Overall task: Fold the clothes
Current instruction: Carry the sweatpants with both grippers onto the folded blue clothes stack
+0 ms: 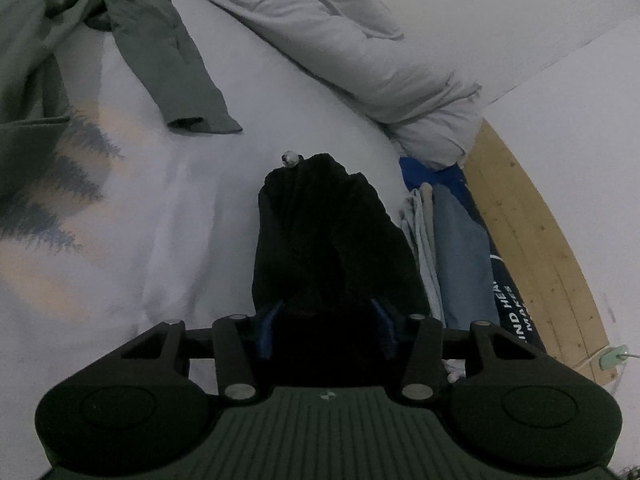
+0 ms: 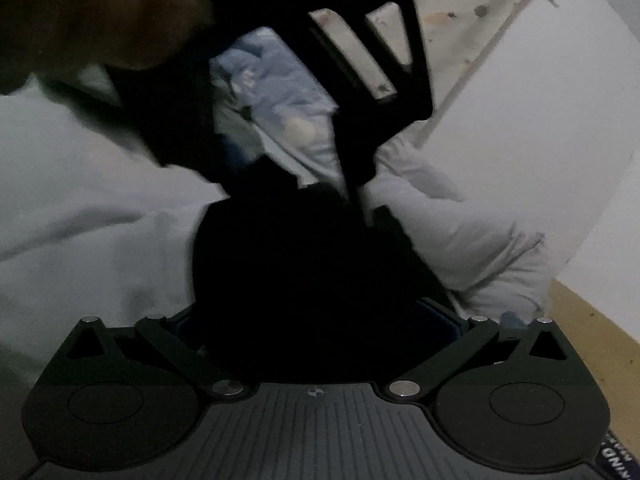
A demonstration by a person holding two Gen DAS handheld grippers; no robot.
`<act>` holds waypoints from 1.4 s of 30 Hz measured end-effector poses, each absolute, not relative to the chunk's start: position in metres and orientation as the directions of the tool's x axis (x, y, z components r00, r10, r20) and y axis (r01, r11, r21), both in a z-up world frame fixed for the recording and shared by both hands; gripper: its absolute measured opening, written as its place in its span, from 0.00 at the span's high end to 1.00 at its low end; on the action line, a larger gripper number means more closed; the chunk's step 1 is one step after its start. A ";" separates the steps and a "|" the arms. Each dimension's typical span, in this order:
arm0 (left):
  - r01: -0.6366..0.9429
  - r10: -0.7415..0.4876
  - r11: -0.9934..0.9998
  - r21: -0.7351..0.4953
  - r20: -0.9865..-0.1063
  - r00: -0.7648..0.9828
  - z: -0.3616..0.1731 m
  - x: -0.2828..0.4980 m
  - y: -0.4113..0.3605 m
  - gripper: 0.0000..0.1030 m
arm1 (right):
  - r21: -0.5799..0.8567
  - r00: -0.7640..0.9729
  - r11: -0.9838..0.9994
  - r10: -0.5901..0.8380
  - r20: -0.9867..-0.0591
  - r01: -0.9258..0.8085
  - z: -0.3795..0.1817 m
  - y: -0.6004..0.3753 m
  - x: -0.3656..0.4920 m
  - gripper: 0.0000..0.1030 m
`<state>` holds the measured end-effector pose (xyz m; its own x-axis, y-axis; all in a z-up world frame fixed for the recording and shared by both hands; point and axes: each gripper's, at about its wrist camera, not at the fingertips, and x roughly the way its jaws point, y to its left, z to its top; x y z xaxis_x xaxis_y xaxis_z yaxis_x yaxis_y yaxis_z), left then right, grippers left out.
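A black garment point(image 1: 328, 232) with a small silver button is bunched between the fingers of my left gripper point(image 1: 326, 320), which is shut on it above the white bed point(image 1: 192, 208). In the right wrist view the same black garment point(image 2: 304, 280) fills the space between the widely spread fingers of my right gripper point(image 2: 316, 328); whether it grips the cloth is unclear. The other gripper's black frame point(image 2: 360, 80) and a hand show blurred above. A crumpled green shirt point(image 1: 80, 40) lies at the far left of the bed.
A grey pillow point(image 1: 360, 48) lies at the back by the white wall. A pile of folded blue and white clothes point(image 1: 452, 248) sits at the bed's right edge, beside the wooden frame point(image 1: 532, 240). The sheet has a blue and orange print point(image 1: 60, 184).
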<state>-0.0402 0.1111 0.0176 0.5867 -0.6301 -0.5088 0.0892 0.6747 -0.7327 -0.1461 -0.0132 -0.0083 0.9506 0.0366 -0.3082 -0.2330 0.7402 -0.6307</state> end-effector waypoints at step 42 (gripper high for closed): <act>0.039 -0.724 0.540 -0.841 -0.440 0.531 0.021 -0.003 0.070 0.52 | -0.641 0.952 0.737 0.014 -0.305 -0.216 0.006 -0.067 -0.180 0.03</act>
